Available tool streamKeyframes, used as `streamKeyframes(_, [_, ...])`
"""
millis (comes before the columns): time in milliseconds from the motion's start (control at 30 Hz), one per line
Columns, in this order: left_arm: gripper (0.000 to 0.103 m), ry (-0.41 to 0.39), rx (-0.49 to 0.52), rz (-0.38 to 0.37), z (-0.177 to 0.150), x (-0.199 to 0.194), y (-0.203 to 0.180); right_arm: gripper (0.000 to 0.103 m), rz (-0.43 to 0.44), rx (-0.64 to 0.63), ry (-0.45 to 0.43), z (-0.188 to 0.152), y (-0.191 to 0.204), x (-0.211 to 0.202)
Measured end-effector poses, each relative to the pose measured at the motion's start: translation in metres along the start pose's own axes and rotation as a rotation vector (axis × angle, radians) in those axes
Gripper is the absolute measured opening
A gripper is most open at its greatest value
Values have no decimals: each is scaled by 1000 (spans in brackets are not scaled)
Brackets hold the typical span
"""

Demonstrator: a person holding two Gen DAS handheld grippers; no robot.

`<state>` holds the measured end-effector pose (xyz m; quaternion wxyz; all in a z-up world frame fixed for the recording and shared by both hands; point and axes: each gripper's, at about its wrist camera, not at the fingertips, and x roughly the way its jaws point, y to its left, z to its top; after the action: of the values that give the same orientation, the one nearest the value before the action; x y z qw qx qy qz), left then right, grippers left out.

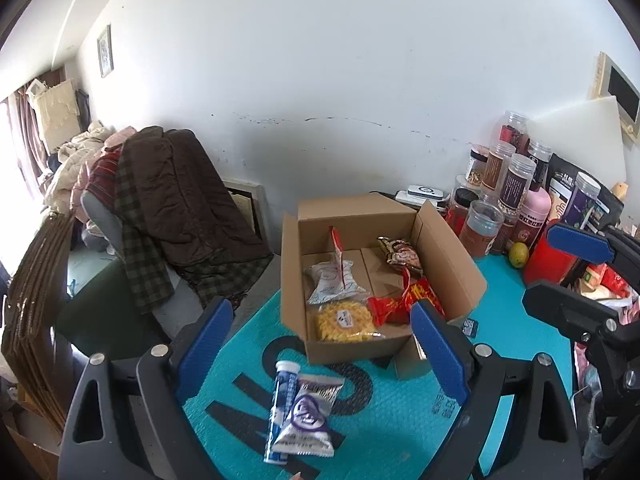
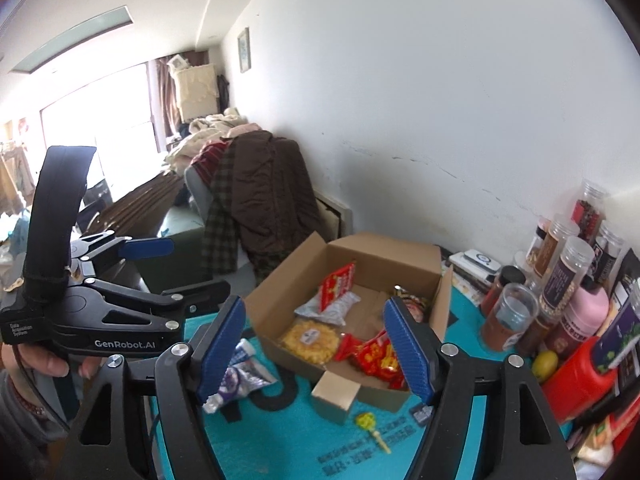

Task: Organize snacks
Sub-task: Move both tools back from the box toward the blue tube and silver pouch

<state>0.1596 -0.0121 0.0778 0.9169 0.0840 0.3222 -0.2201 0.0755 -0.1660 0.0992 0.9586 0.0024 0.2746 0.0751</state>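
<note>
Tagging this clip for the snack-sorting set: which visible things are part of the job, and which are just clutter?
Part of the job:
- cardboard box, open
- yellow snack pack and red packets inside it
- purple-and-silver packet and white-capped tube on the teal mat
- lollipop on the mat

Just lying about:
- jars by the wall
- clothes pile
- lemon-like fruit

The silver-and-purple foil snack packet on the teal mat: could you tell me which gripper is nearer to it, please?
Left. The left gripper hovers open directly over the silver-and-purple foil snack packet; the right gripper is open farther right, before the cardboard box.
</note>
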Motion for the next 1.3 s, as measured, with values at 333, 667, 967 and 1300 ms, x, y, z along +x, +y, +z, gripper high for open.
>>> streamKeyframes(333, [92, -28, 4, 6, -37, -44, -1, 79, 23, -6, -14, -29, 27, -26])
streamKeyframes(667, [92, -7, 13, 0, -77, -59, -2, 80, 29, 31, 12, -63, 44, -35])
streamKeyframes(967, [92, 9, 48, -8, -113, -59, -3, 80, 22, 75, 82, -102, 48, -23])
streamKeyframes(1300, [92, 106, 17, -33, -147, -32, 6, 80, 1, 92, 124, -133, 49, -2])
